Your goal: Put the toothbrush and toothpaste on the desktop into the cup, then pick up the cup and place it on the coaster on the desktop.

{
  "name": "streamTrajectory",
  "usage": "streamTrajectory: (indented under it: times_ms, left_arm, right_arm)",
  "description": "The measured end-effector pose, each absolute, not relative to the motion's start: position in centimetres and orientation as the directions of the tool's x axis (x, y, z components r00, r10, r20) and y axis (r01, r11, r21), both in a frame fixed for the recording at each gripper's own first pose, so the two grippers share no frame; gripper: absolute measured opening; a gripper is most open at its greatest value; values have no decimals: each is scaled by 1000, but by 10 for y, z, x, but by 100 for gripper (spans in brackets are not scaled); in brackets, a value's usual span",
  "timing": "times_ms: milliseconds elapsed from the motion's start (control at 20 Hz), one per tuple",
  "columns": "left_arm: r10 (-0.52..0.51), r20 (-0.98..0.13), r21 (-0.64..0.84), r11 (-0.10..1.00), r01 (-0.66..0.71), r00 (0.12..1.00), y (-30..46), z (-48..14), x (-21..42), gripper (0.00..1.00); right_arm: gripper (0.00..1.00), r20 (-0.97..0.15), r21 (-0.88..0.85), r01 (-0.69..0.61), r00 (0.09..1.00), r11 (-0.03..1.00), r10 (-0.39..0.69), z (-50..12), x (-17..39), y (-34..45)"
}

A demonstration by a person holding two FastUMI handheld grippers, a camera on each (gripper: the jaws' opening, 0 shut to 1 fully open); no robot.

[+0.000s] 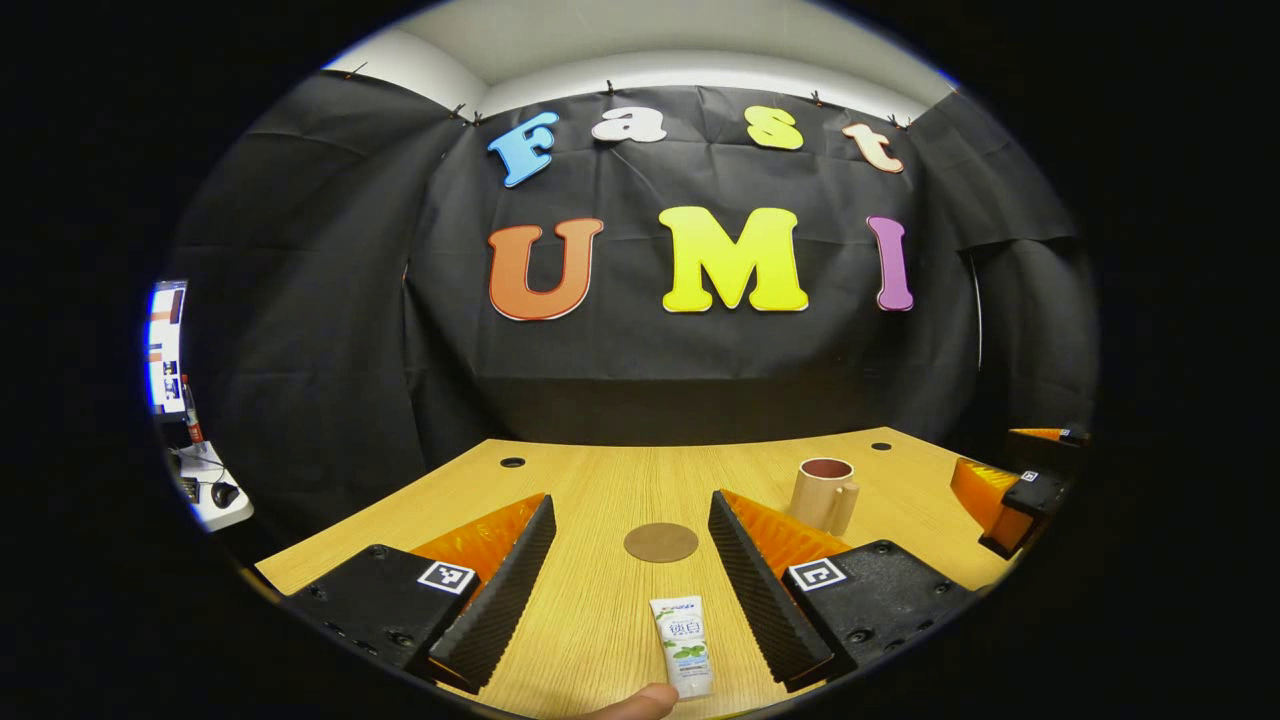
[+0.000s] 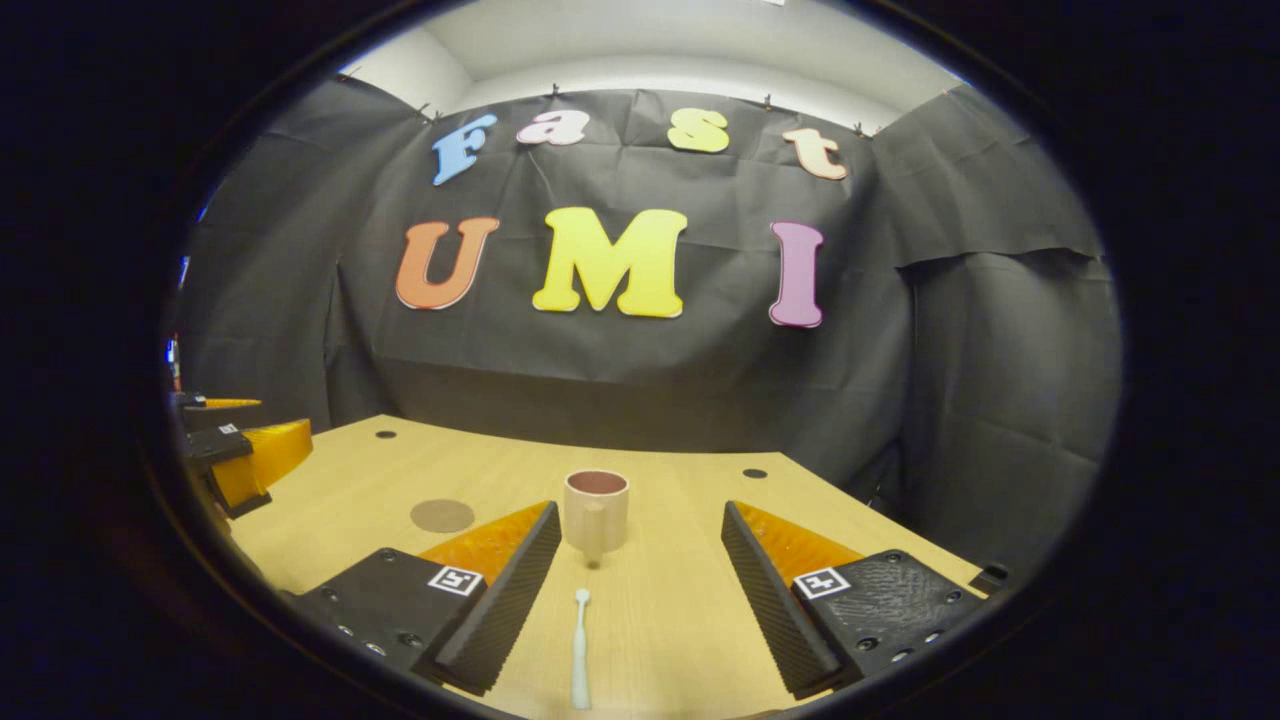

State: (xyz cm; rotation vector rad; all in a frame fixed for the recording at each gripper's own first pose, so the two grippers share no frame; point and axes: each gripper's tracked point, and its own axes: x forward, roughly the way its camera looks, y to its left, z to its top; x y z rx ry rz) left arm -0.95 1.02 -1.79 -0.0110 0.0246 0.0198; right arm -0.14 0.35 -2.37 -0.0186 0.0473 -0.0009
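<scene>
Where jaws gape, toothpaste (image 1: 683,642) between.

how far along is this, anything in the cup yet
Nothing looks done. The toothpaste lies on the desktop between the open left gripper jaws, and the toothbrush lies between the open right gripper jaws. The cup stands apart from the coaster. Both loads and the cup move remain.

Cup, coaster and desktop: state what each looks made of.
Cup: likely matte ceramic or plastic; smooth, even beige wall with no shine, darker inside. Coaster: possibly cork or fibreboard; thin, flat brown disc, dull surface. Desktop: wood or wood-look laminate; fine parallel grain lines, light tan.
</scene>
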Motion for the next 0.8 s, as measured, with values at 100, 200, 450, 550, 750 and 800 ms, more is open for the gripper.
streamTrajectory:
  times_ms: [100, 200, 450, 550, 750, 800]
  left_arm:
    - [22, -35, -6, 1000, -22, 999, 12, -23, -9, 98]
    - [23, -47, -6, 1000, -23, 999, 14, -29, -9, 98]
    - [21, -78, -9, 1000, -22, 997, 15, -44, -5, 98]
    - [12, -92, -12, 1000, -14, 996, 12, -49, -5, 98]
    - [-15, -152, -8, 1000, 14, 988, 3, -71, 0, 98]
    - [-26, -176, -2, 1000, 26, 984, -1, -79, 0, 98]
  right_arm:
    - [98, -100, -11, -18, 995, 1000, 17, -44, 5, 10]
    - [96, -176, 8, -38, 984, 999, 39, -73, 10, 16]
    - [89, -392, 55, -52, 917, 997, 70, -144, 21, 28]
    - [79, -443, 45, -50, 894, 998, 65, -157, 23, 31]
    - [43, -479, 11, -68, 876, 998, 65, -166, 32, 39]
    - [37, -490, 5, -71, 869, 997, 65, -169, 33, 41]
